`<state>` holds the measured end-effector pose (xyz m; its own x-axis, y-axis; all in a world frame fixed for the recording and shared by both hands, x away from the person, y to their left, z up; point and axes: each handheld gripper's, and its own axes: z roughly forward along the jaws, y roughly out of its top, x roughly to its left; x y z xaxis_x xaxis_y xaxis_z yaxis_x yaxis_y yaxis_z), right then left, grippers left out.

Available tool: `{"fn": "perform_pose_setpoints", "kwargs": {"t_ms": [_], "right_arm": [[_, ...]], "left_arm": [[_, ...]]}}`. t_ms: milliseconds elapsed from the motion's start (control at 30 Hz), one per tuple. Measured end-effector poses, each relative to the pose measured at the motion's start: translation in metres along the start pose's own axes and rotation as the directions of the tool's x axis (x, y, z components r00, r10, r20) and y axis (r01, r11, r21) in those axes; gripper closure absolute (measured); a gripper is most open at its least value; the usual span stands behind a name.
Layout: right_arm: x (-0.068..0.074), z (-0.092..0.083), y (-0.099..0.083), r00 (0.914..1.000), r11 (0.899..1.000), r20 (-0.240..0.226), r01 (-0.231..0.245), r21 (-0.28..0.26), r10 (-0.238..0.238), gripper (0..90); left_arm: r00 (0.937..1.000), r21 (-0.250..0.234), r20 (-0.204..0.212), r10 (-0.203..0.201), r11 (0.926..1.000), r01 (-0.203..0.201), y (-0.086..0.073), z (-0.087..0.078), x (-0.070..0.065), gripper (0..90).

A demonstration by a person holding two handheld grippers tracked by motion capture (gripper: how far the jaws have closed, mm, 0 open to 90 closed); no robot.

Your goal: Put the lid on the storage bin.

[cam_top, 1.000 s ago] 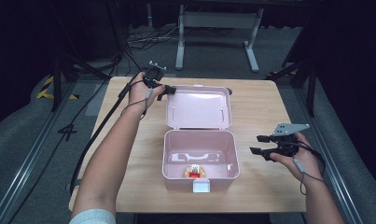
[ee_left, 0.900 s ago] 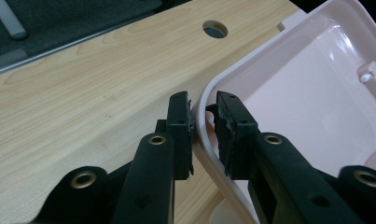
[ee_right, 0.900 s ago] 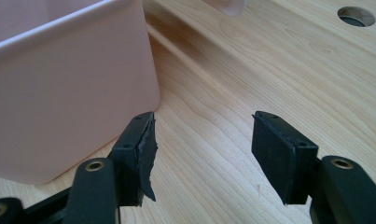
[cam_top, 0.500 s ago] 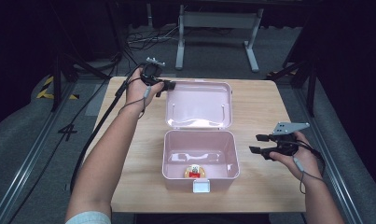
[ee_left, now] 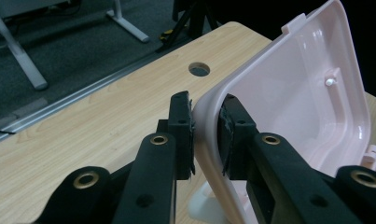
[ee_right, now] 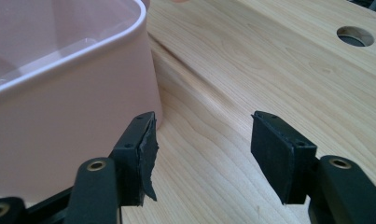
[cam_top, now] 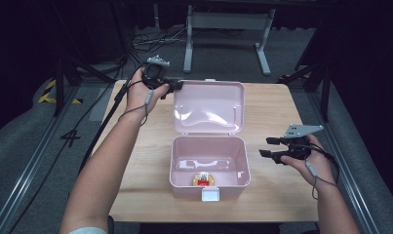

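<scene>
An open pink plastic box [cam_top: 208, 156] stands mid-table, its lid [cam_top: 208, 105] folded back behind it. My left gripper [cam_top: 172, 86] is shut on the lid's far left corner. In the left gripper view the two pads [ee_left: 183, 128] pinch the lid's rim [ee_left: 206, 126], and the lid's inner face [ee_left: 297, 93] tilts up to the right. My right gripper [cam_top: 269, 147] hovers open just right of the box. In the right gripper view it [ee_right: 202, 144] holds nothing, with the box wall [ee_right: 69, 107] close beside its left pad. A small red and yellow toy [cam_top: 202, 179] lies inside the box at the front.
A white latch [cam_top: 211, 195] sticks out of the box's front wall. The wooden table [cam_top: 135, 161] has a round cable hole [ee_left: 199, 69] near the far edge, and another round hole [ee_right: 355, 36] shows in the right gripper view. Dark floor, cables and a desk frame [cam_top: 223, 29] lie beyond.
My left gripper has moved slightly away from me with the lid's corner, and the lid's far edge has risen a little. The right gripper has stayed put.
</scene>
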<state>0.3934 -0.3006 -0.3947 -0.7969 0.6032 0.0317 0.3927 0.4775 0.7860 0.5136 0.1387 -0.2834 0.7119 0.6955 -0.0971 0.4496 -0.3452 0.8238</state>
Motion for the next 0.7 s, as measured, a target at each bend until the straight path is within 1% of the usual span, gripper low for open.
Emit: {"fn": "perform_pose_setpoints", "kwargs": {"t_ms": [133, 167, 233, 333, 367, 400, 533, 600, 633, 700], "right_arm": [[0.0, 0.0, 0.004, 1.0, 1.0, -0.004, 0.003, -0.006, -0.003, 41.4], [0.0, 0.0, 0.004, 1.0, 1.0, -0.004, 0.003, -0.006, -0.003, 41.4], [-0.001, 0.0, 0.006, 0.9999, 1.0, -0.013, 0.001, -0.02, -0.002, 41.5], [-0.002, 0.0, 0.009, 0.9999, 1.0, -0.011, 0.007, -0.02, -0.008, 41.6], [-0.003, 0.0, 0.01, 0.9999, 1.0, -0.012, 0.008, -0.025, -0.008, 41.7], [-0.003, 0.0, 0.012, 0.9999, 0.999, -0.014, 0.01, -0.03, -0.01, 41.8], [-0.002, -0.001, 0.014, 0.9998, 0.999, -0.015, 0.014, -0.035, -0.014, 41.9], [-0.001, -0.001, 0.015, 0.9997, 0.999, -0.015, 0.017, -0.035, -0.017, 41.9], [-0.001, -0.001, 0.015, 0.9997, 0.999, -0.015, 0.017, -0.035, -0.017, 41.9], [-0.001, -0.002, 0.015, 0.9997, 0.999, -0.015, 0.017, -0.037, -0.018, 41.9]], "left_arm": [[0.9995, -0.022, -0.009, 0.029, 0.9993, -0.029, 0.001, -0.01, -0.009, 76.7], [0.9995, -0.022, -0.009, 0.029, 0.9993, -0.029, 0.001, -0.01, -0.009, 76.6], [0.9988, -0.036, -0.012, 0.048, 0.9982, -0.048, 0.002, -0.017, -0.015, 76.3], [0.9973, -0.052, -0.021, 0.071, 0.9961, -0.072, 0.001, -0.025, -0.023, 75.0], [0.9964, -0.056, -0.023, 0.081, 0.995, -0.083, 0.001, -0.027, -0.025, 74.7], [0.9951, -0.062, -0.028, 0.095, 0.9934, -0.096, 0.001, -0.032, -0.031, 74.0], [0.9914, -0.075, -0.039, 0.125, 0.989, -0.128, 0.0, -0.041, -0.041, 72.4], [0.9887, -0.083, -0.044, 0.143, 0.9857, -0.146, -0.002, -0.044, -0.045, 72.2], [0.9887, -0.083, -0.044, 0.143, 0.9857, -0.146, -0.002, -0.044, -0.045, 72.0], [0.9857, -0.091, -0.049, 0.161, 0.982, -0.165, -0.003, -0.048, -0.05, 71.7]]}}
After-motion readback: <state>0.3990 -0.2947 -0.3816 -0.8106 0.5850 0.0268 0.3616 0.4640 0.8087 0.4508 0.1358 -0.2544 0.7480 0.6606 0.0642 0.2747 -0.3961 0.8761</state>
